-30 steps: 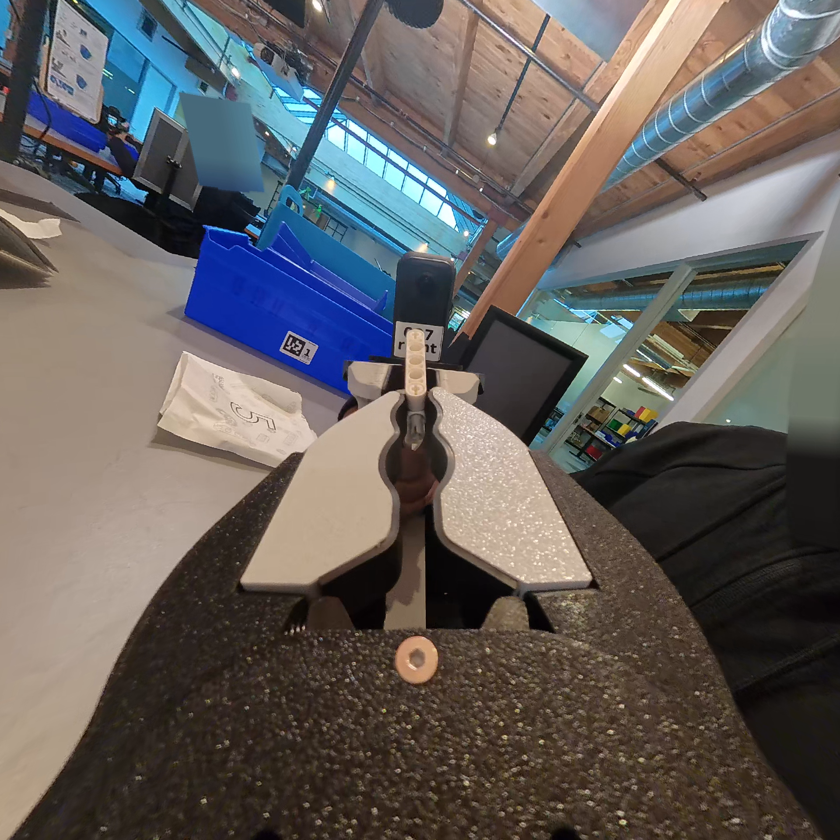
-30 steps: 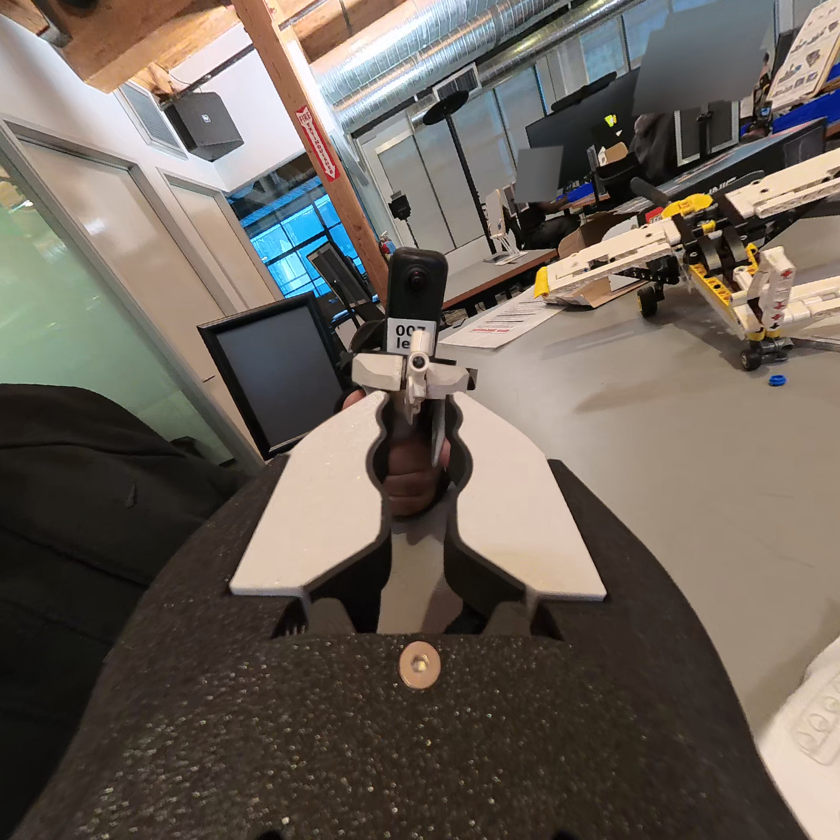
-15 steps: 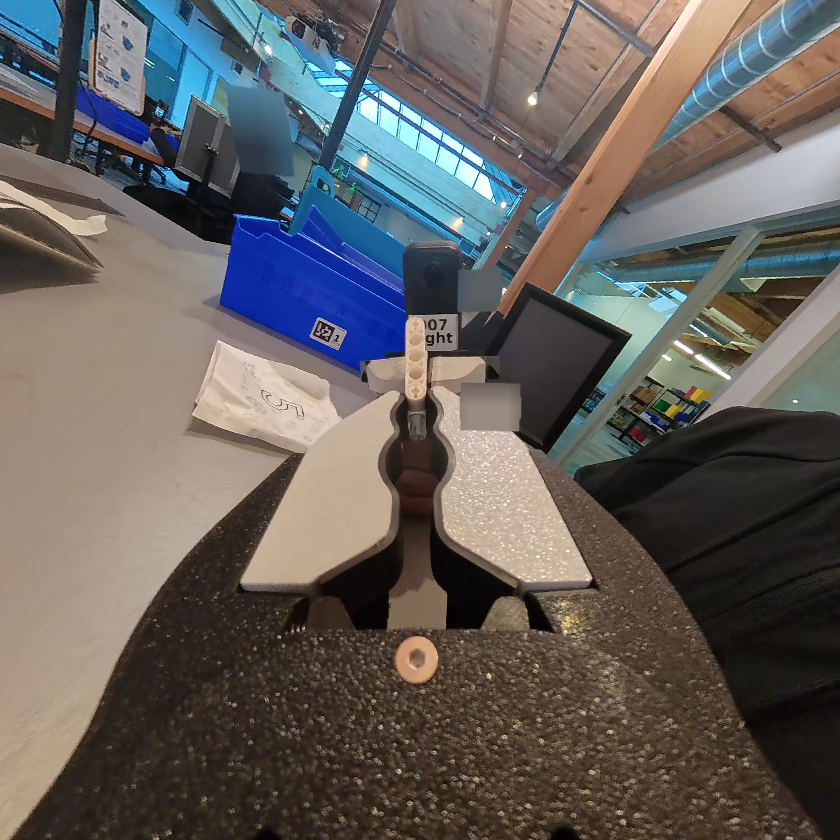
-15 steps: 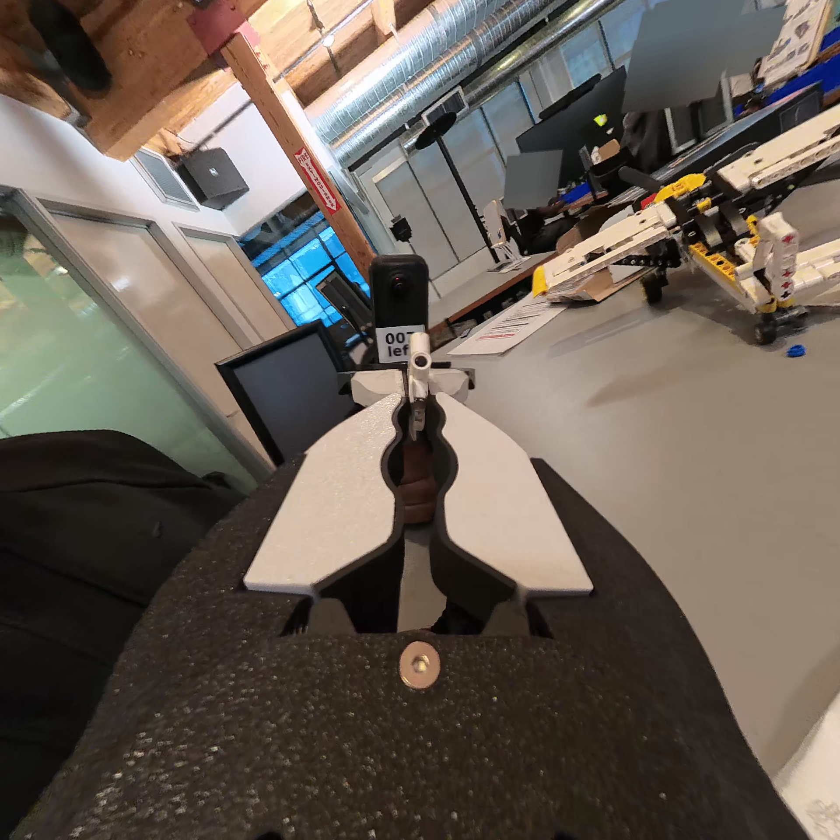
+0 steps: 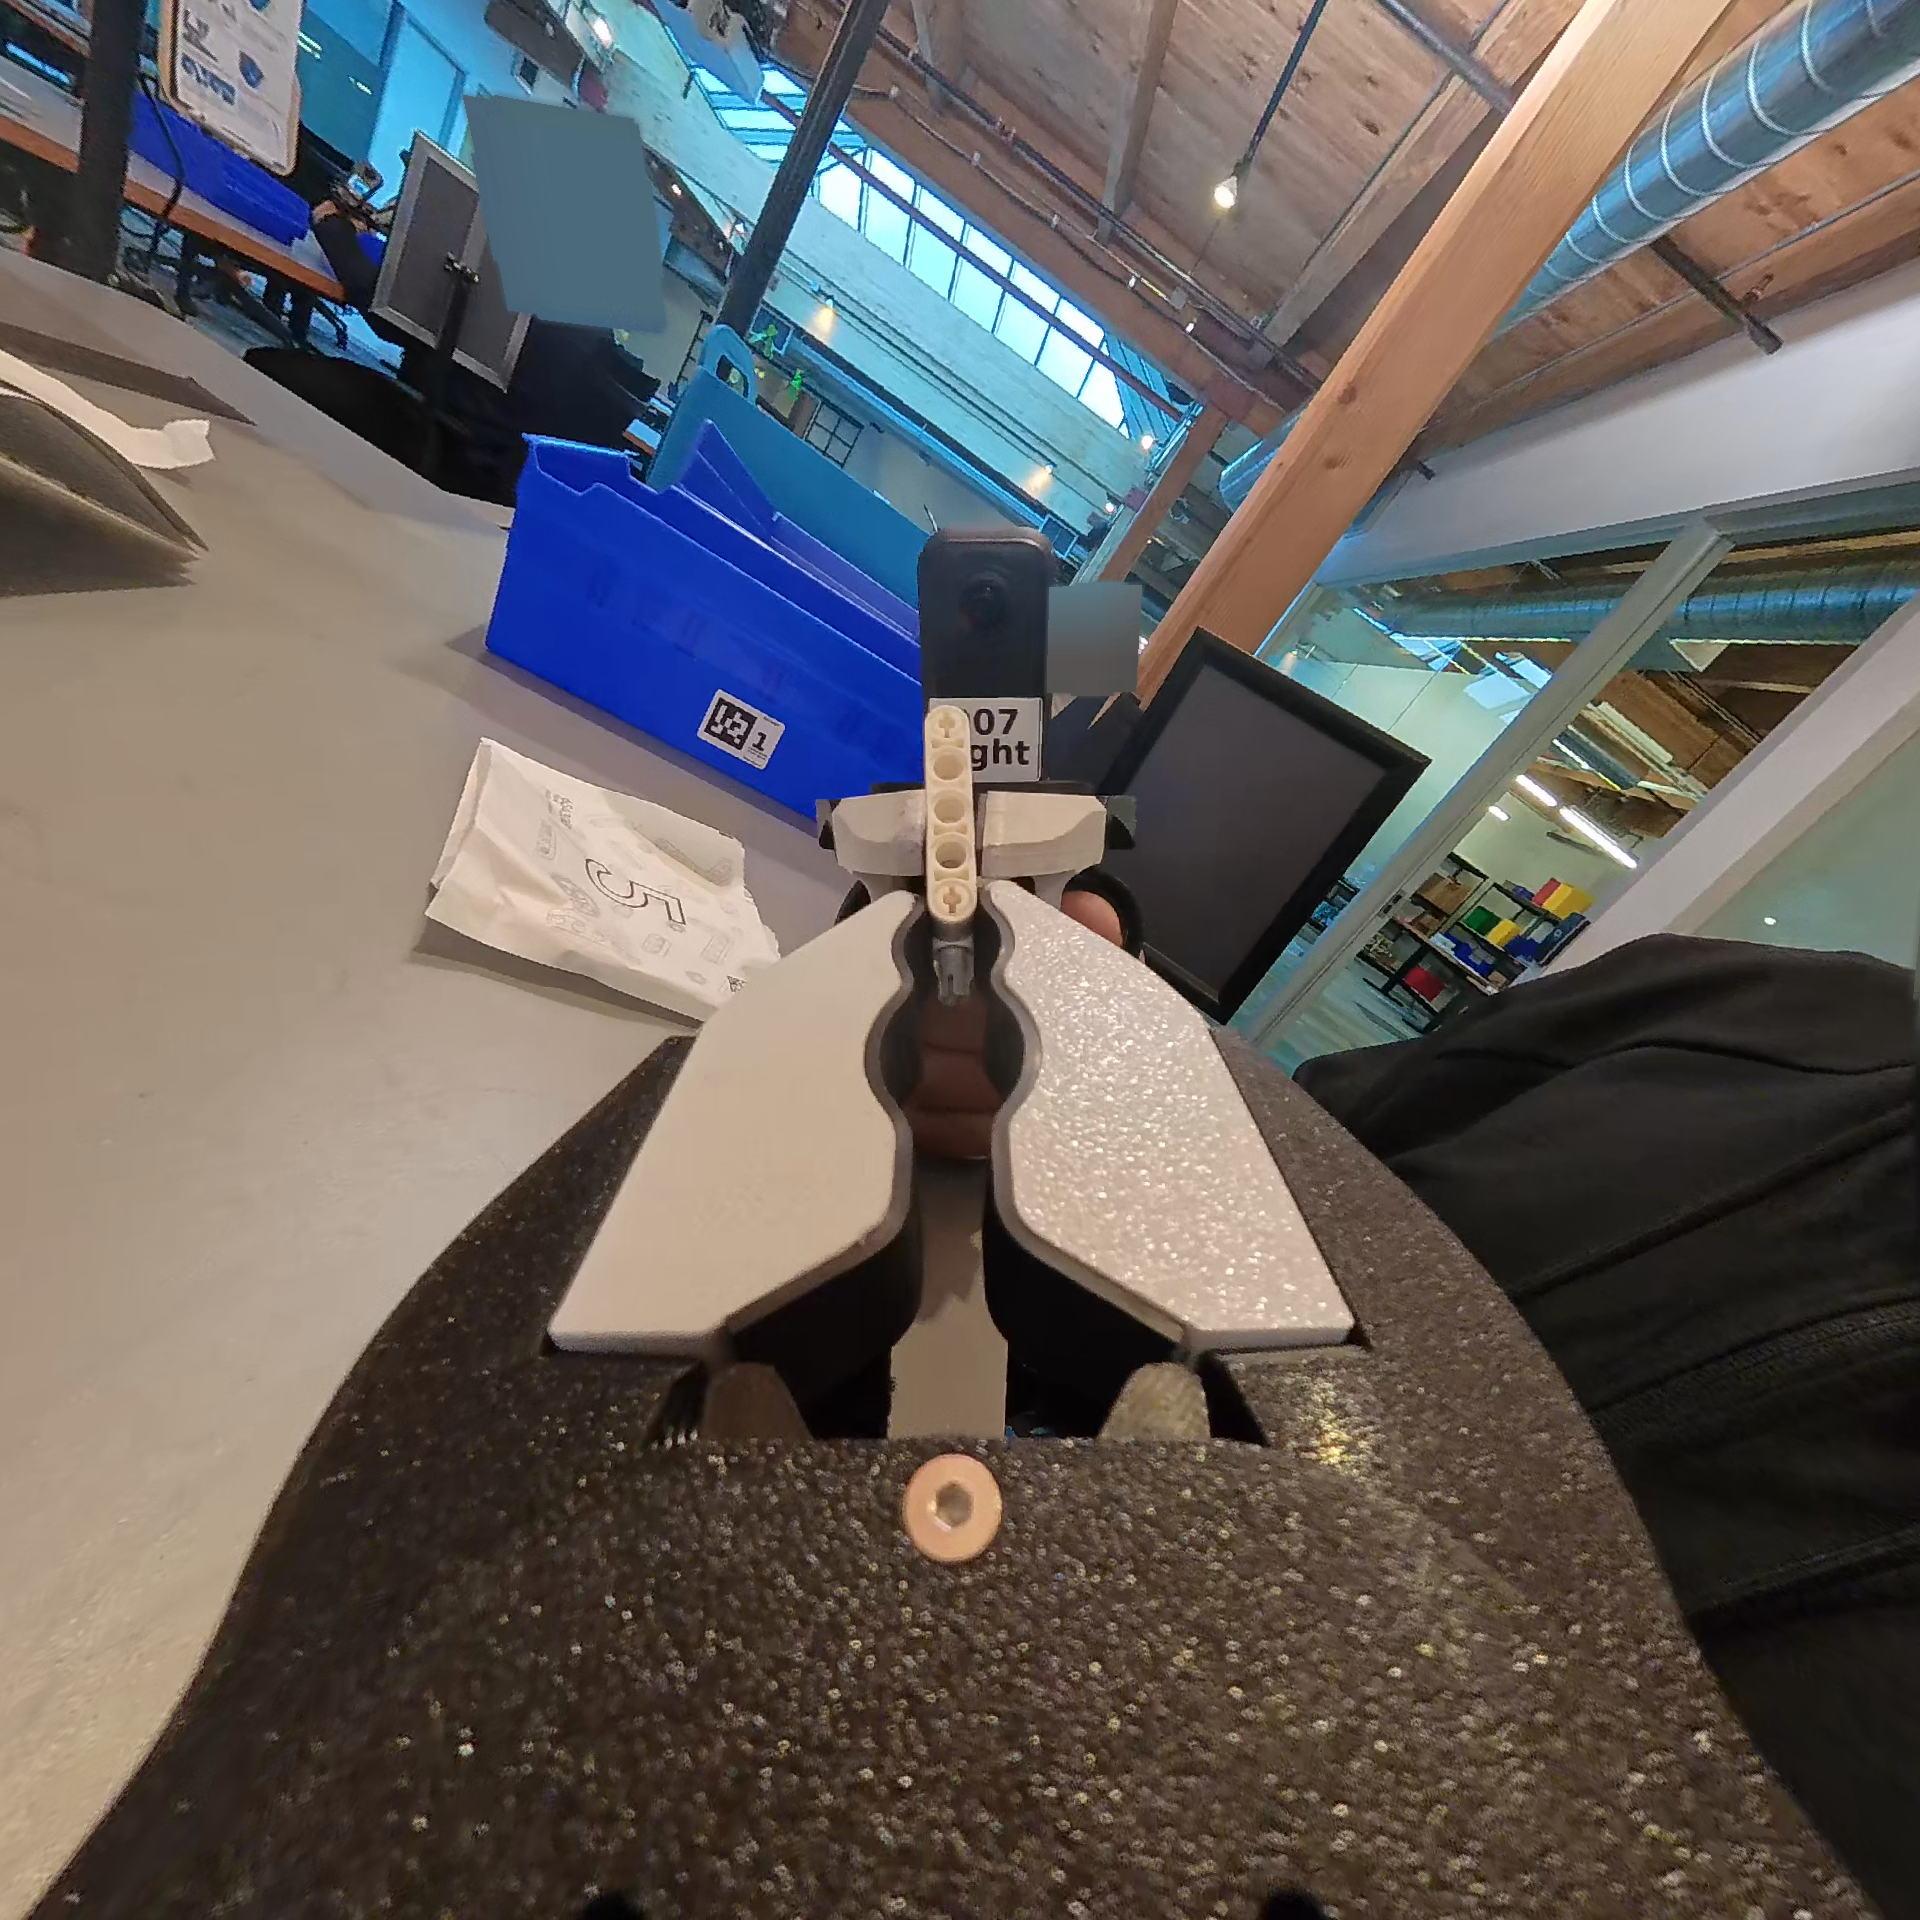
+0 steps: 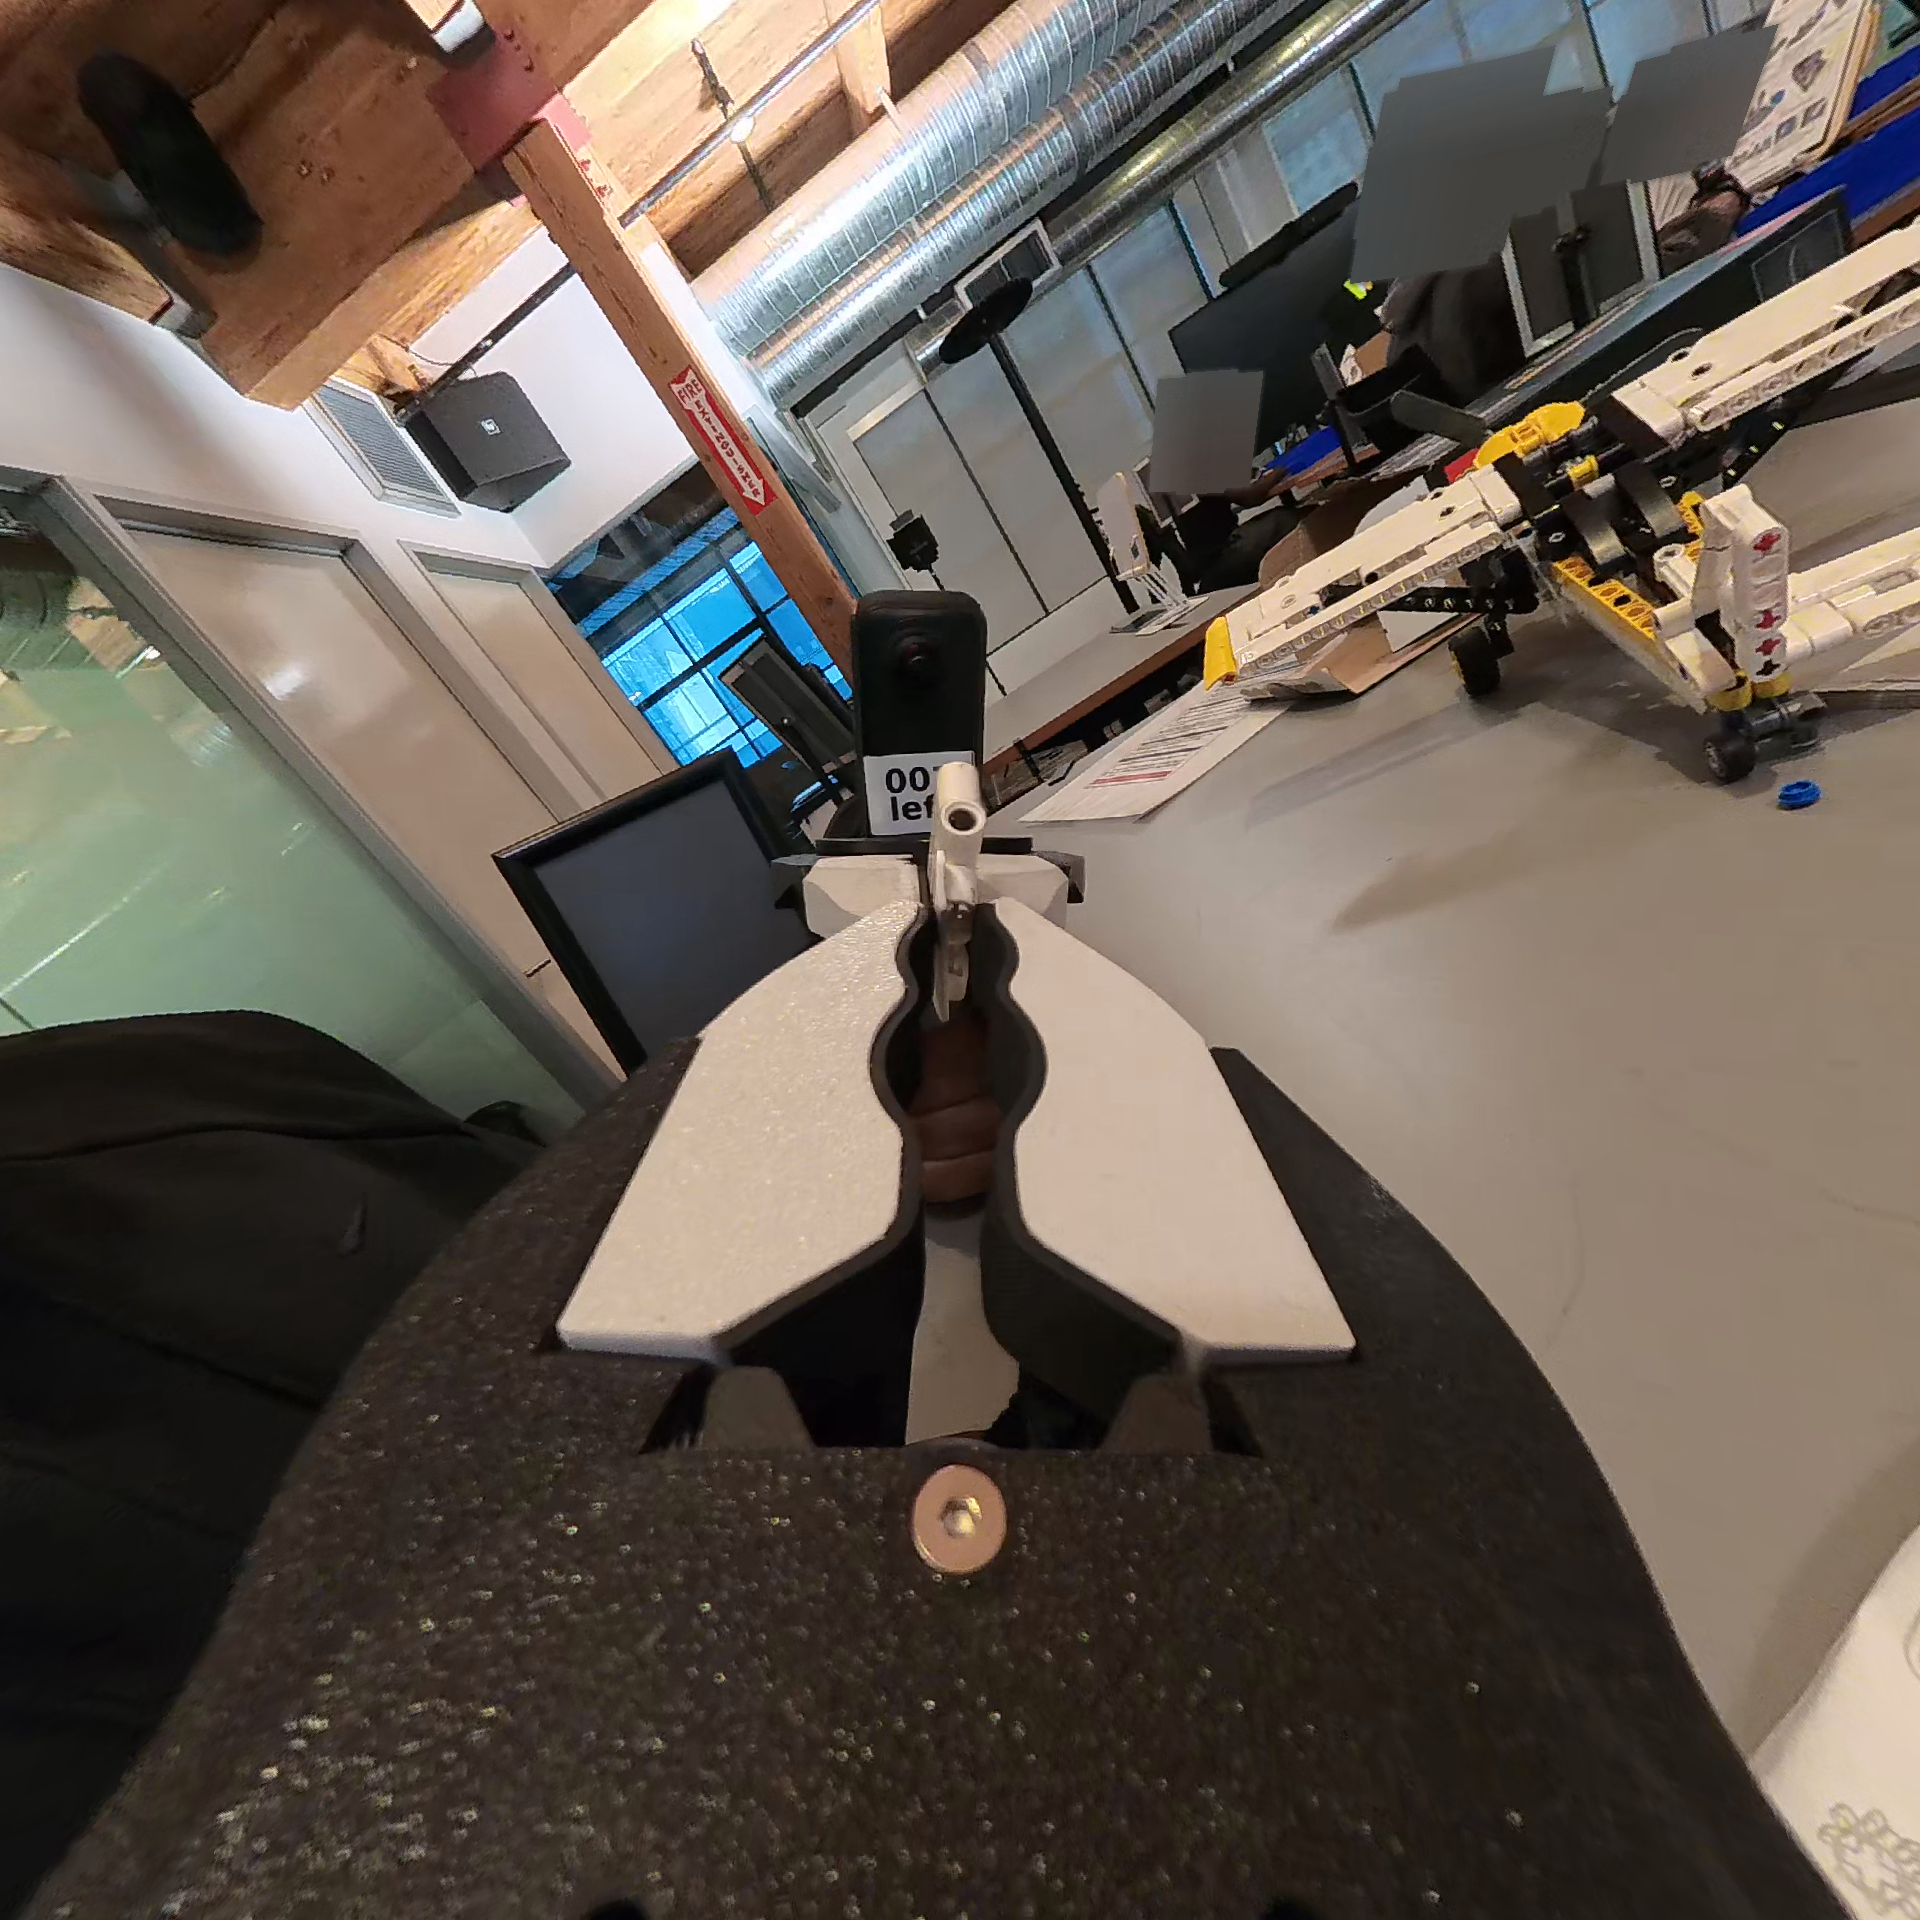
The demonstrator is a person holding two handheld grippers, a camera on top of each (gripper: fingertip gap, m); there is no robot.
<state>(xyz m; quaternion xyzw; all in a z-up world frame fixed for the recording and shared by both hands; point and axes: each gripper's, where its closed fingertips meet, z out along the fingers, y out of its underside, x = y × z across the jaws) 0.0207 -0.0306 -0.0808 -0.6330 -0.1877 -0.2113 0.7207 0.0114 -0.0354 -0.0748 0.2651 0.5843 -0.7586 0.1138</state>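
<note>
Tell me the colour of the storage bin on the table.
Bright blue bin, clearest in the left wrist view.

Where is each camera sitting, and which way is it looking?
Left wrist view: sits on the left gripper, looks along its fingers across the grey table at the blue bin; a black sleeve shows.
Right wrist view: sits on the right gripper, looks toward the brick model; a hand shows.
Shared: both grippers face each other, pinching one white beam with a grey pin.
</note>
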